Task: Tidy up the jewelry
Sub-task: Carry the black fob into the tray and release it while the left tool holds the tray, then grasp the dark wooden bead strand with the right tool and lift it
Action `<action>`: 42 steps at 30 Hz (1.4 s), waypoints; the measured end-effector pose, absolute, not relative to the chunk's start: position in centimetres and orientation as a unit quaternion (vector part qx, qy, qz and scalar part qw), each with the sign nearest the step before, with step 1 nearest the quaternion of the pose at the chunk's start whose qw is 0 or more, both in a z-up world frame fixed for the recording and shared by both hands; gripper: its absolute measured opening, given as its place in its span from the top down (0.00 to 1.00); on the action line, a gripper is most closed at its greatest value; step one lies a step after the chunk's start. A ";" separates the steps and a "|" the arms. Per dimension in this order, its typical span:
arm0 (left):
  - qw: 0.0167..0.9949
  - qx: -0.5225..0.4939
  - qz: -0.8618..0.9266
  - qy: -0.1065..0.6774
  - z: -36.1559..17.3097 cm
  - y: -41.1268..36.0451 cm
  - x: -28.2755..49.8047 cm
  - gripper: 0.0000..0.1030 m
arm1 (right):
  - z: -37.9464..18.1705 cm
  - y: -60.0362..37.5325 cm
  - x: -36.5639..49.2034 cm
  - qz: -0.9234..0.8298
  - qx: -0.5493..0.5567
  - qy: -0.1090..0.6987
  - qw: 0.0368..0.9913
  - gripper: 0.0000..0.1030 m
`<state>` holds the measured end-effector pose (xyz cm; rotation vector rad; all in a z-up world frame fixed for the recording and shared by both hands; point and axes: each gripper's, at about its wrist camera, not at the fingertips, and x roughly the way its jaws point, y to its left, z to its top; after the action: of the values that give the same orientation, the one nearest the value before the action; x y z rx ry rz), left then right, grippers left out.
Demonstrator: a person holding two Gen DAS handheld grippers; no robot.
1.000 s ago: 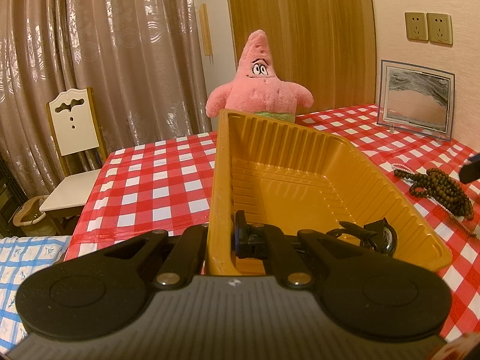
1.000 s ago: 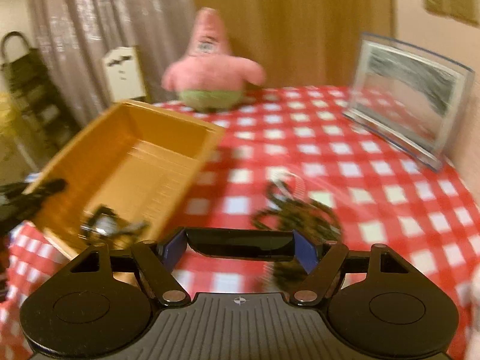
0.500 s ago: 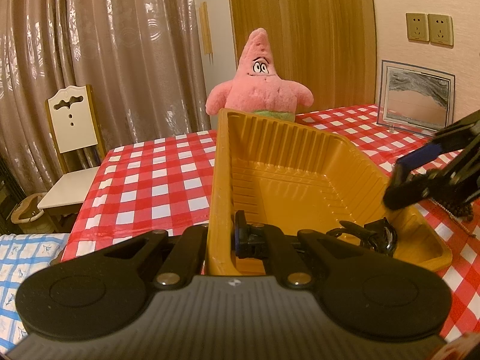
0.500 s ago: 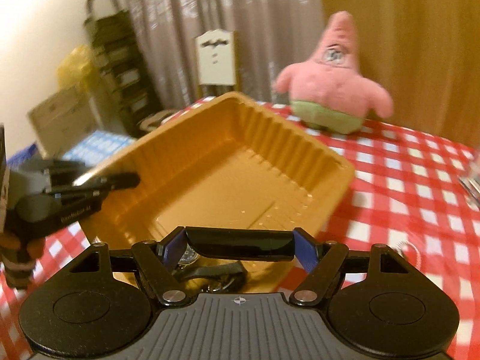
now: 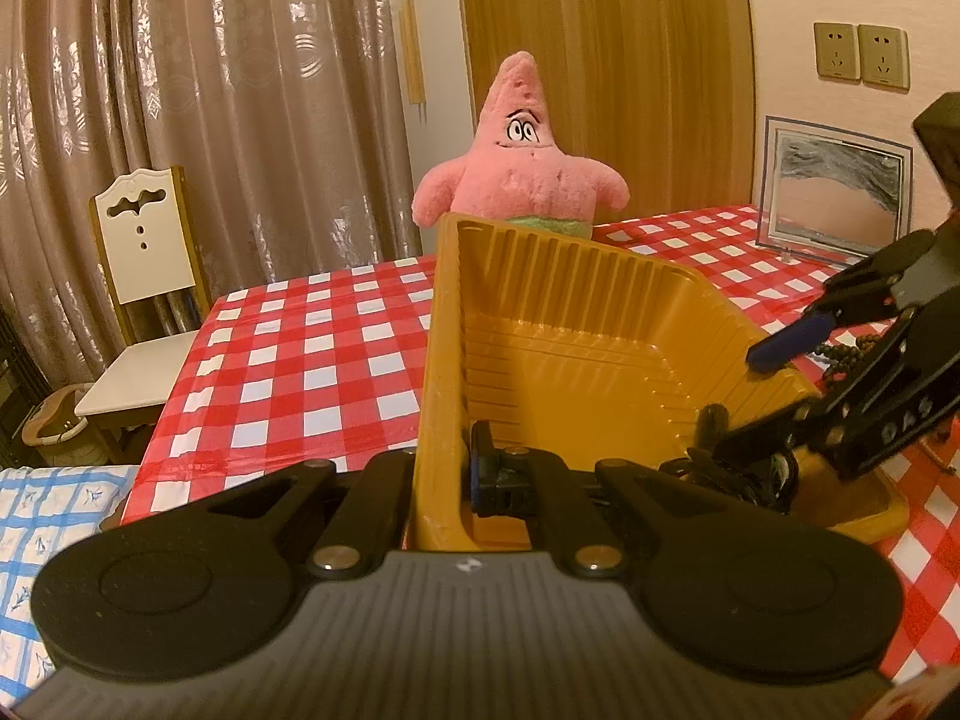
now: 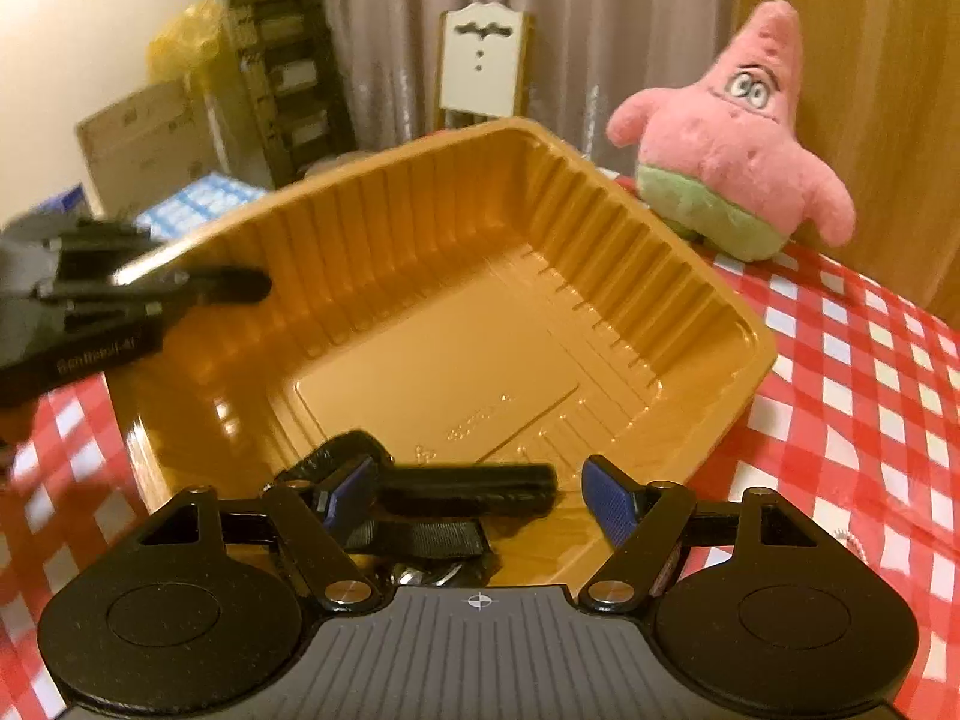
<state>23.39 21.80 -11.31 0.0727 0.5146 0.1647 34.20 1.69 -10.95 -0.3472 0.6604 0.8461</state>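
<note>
Jewelry (image 6: 420, 516), a dark watch with its strap, lies in the near corner of our yellow tray (image 5: 576, 336) on the checked tabletop (image 5: 312, 372). Our left hand-held gripper (image 5: 447, 474) is clenched on the tray's side wall, while our right hand-held gripper (image 6: 480, 498) hangs spread wide over the watch, pads clear of it.

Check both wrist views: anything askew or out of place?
Yes. The tray is tipped, its near wall pinched by the shut left gripper. A bead string lies on the cloth outside it, while the watch is inside, between the open right gripper.
</note>
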 end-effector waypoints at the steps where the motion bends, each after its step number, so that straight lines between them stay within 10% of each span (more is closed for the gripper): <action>1: 0.963 0.036 0.081 0.254 -11.3 21.8 23.4 0.98 | -10.4 1.3 33.8 0.395 -0.158 0.311 0.850 0.26; 27: 0.963 0.036 0.083 0.254 -11.3 21.9 23.4 0.97 | -9.9 -16.7 26.8 0.178 -0.032 0.376 0.909 0.28; 37: 0.963 0.036 0.083 0.254 -11.3 21.9 23.4 0.97 | -9.6 -16.1 30.1 0.180 -0.033 0.367 0.912 0.77; 42: 0.963 0.035 0.083 0.254 -11.3 21.9 23.4 0.97 | -9.4 -16.0 32.1 0.182 -0.028 0.369 0.911 0.80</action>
<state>23.43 21.93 -11.28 0.0717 0.5153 0.1688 32.14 -16.03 -9.40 -0.0579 0.7604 0.3749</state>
